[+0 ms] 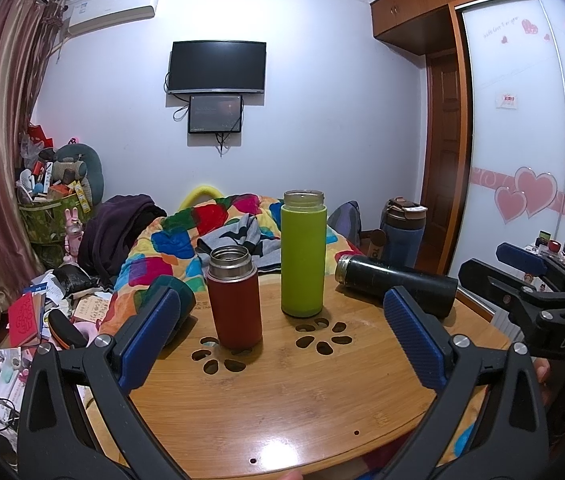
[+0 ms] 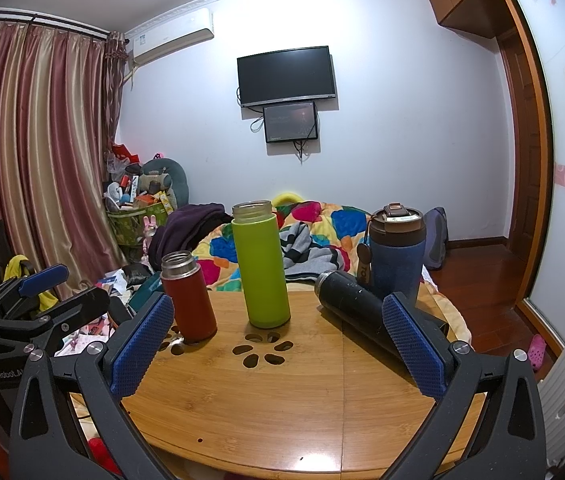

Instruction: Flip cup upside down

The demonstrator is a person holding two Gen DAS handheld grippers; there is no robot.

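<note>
A round bamboo table (image 1: 282, 392) (image 2: 282, 400) holds several lidless cups. A red cup (image 1: 234, 300) (image 2: 188, 298) stands upright at the left. A tall green cup (image 1: 303, 254) (image 2: 260, 266) stands upright in the middle. A black cup (image 1: 396, 282) (image 2: 356, 312) lies on its side at the right. A dark green cup (image 1: 180, 304) lies at the table's left edge behind my left finger. My left gripper (image 1: 278, 336) is open and empty in front of the cups. My right gripper (image 2: 278, 340) is open and empty, also short of them.
A blue tumbler with a brown lid (image 2: 396, 254) (image 1: 402, 234) stands at the far right of the table. Behind the table is a bed with a colourful quilt (image 1: 186, 236). Clutter covers the floor at the left (image 1: 34, 320). A wardrobe door (image 1: 530, 120) is at the right.
</note>
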